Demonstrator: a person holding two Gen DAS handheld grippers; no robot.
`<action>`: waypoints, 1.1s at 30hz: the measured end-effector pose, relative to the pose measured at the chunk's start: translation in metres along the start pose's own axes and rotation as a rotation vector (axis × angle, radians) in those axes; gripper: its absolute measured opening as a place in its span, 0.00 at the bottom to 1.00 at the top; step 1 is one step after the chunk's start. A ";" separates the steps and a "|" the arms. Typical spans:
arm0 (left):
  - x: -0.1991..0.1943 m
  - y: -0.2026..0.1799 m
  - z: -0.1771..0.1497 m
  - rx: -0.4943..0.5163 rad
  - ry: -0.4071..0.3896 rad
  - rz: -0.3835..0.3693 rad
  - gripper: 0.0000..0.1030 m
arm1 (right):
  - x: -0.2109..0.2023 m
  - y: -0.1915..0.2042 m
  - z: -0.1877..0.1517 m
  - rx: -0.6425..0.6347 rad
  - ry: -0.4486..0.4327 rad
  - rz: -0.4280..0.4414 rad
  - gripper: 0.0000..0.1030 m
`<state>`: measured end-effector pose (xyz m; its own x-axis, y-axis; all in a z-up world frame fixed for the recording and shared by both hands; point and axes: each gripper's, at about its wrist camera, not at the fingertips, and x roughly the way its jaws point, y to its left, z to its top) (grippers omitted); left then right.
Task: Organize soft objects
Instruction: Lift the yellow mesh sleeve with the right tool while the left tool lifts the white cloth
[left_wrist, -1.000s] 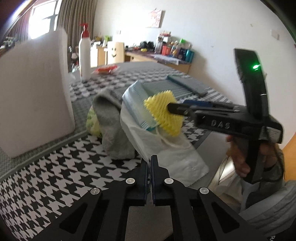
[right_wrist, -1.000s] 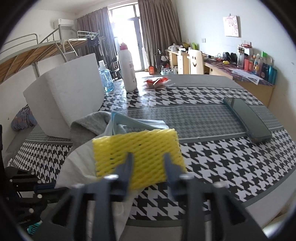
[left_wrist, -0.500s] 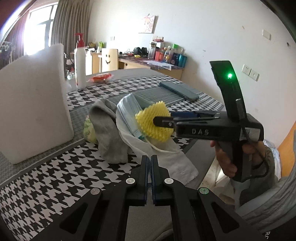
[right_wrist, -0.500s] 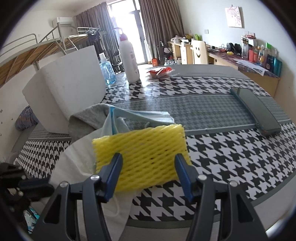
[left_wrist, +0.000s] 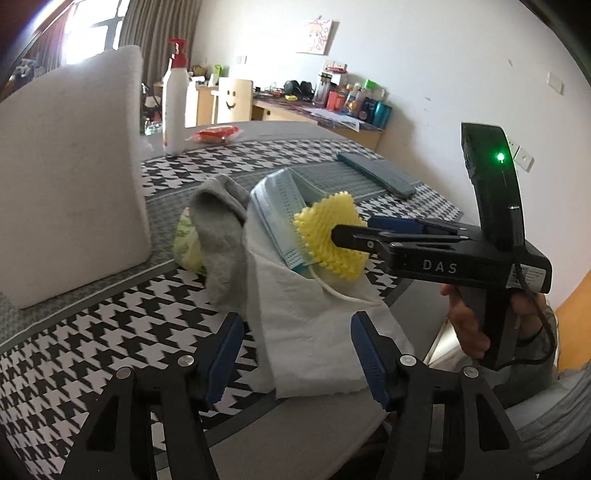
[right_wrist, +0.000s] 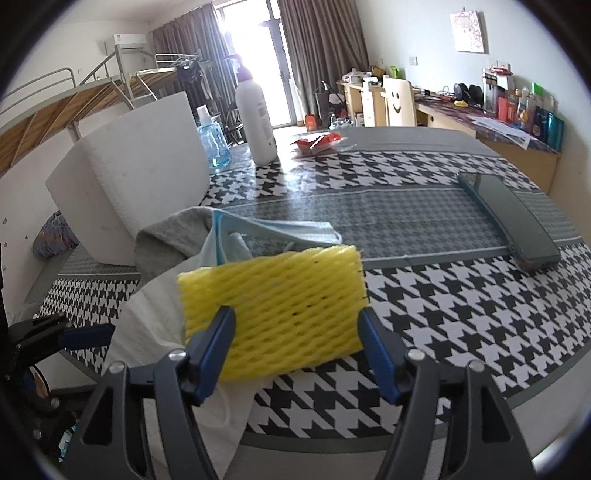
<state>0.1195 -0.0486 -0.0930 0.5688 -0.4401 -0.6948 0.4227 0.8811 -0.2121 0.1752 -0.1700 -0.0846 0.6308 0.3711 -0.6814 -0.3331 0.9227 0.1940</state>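
Both grippers are seen open now. The left gripper (left_wrist: 295, 354) has just been opening: a second ago its pads were pressed together, now they stand well apart, with only the lower edge of the white cloth (left_wrist: 314, 332) showing between them and nothing pressed. The right gripper (right_wrist: 297, 343) has just been opening too: earlier the yellow foam net (right_wrist: 273, 310) was pinched narrow between the pads, now the pads are spread to its two sides. Whether the pads still brush the net's edges cannot be told; no squeeze is visible.

The net is lying on top of the pile at the near edge of the table (right_wrist: 461, 306), resting on the white cloth, with the blue face mask (right_wrist: 280, 229) just behind it and the grey sock (right_wrist: 166, 240) to the left. In the left wrist view the net (left_wrist: 328, 236) is seen beside the mask (left_wrist: 280, 210), against the right gripper's tip. A green-yellow item (left_wrist: 186, 243) is partly hidden under the sock.

Judged meaning: the net is released onto the stack, so that placement looks done. The cloth overhangs the table edge, so slipping is a risk. The white foam block (left_wrist: 70, 173) remains apart from the pile, probably still to be dealt with.
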 end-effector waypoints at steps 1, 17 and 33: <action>0.004 -0.001 0.000 0.001 0.013 -0.002 0.58 | 0.000 -0.001 0.000 0.002 -0.001 -0.003 0.70; 0.028 -0.010 0.002 -0.002 0.065 -0.066 0.01 | 0.009 0.011 -0.001 -0.065 0.016 -0.062 0.60; -0.024 -0.021 0.016 0.063 -0.117 -0.075 0.01 | -0.023 0.007 0.005 -0.037 -0.035 -0.003 0.08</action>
<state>0.1082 -0.0594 -0.0606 0.6109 -0.5248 -0.5927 0.5083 0.8340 -0.2145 0.1618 -0.1715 -0.0636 0.6554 0.3725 -0.6570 -0.3569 0.9194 0.1652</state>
